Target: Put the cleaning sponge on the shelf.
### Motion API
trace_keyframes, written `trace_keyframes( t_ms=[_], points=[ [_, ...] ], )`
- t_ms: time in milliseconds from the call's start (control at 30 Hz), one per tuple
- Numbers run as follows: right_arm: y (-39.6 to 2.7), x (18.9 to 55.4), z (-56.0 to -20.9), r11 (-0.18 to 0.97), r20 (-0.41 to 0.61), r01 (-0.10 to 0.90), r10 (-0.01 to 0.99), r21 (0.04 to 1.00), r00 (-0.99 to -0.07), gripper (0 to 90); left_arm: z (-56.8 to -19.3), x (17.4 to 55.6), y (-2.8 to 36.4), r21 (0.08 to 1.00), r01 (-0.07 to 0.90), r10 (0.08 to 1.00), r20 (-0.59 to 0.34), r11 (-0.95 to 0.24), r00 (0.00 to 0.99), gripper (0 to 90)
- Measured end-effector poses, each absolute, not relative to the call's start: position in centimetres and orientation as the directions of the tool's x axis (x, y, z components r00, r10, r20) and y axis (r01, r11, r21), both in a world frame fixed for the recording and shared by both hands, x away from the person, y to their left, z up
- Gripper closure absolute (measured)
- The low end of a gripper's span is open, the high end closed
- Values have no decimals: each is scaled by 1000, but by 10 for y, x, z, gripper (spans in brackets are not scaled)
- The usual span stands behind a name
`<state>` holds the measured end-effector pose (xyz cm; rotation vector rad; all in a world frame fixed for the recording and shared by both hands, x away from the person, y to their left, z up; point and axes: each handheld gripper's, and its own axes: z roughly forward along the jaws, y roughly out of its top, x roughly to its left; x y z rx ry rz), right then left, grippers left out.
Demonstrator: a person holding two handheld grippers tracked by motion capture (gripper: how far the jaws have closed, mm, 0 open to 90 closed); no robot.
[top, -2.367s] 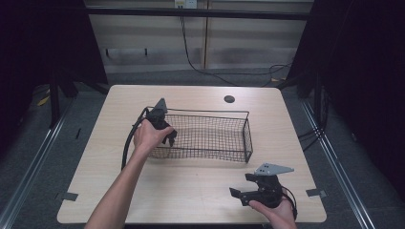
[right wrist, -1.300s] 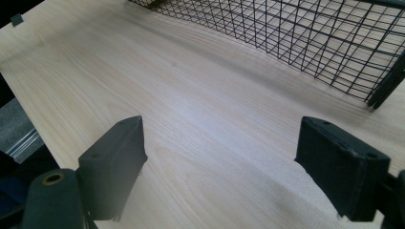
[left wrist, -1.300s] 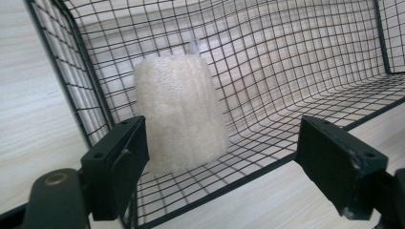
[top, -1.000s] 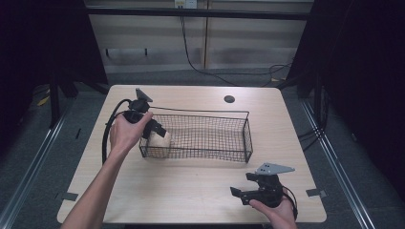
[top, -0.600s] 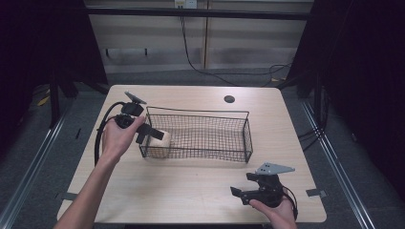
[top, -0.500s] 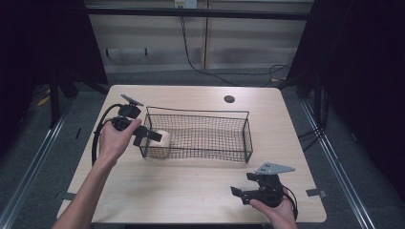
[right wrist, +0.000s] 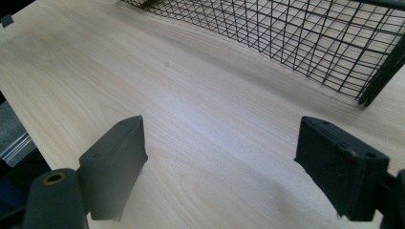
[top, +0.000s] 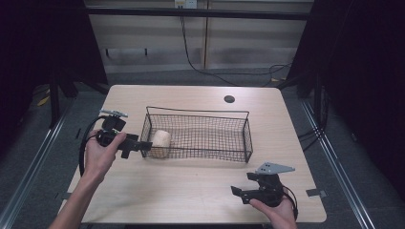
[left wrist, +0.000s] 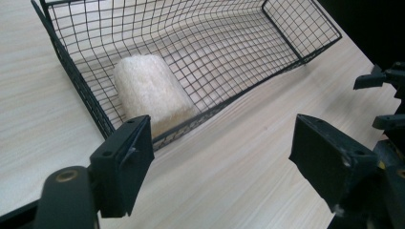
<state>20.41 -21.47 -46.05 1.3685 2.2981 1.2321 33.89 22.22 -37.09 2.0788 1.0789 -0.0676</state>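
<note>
A black wire basket (top: 200,136) stands mid-table. A pale, rough loaf-shaped block (top: 161,140) lies on its floor at the left end. My left gripper (top: 137,146) is held low just outside that end, pointing at it, open and empty. In the left gripper view the block (left wrist: 153,98) lies behind the basket's wire wall (left wrist: 76,81), beyond the spread jaws of that gripper (left wrist: 229,162). My right gripper (top: 242,185) rests near the front right of the table, open and empty. The right gripper view has its jaws (right wrist: 234,167) wide over bare wood, with the basket (right wrist: 310,38) ahead.
The light wooden table (top: 191,191) has a round dark cable hole (top: 229,99) at the back. The rest of the basket holds nothing. A cable loops from the left gripper at the table's left edge. Dark floor and metal rails surround the table.
My left gripper has drawn back leftward from above the basket's left end and come down outside it. The pale block now lies uncovered in the basket. The right gripper has not moved.
</note>
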Motion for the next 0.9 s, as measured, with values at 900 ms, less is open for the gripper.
trace_keyframes(
  t_ms=[900],
  points=[
    [-213,205,-462,237,214,642,812,729,-543,174,-429,261,269,647,718,732,-355,-257,582,185]
  ],
)
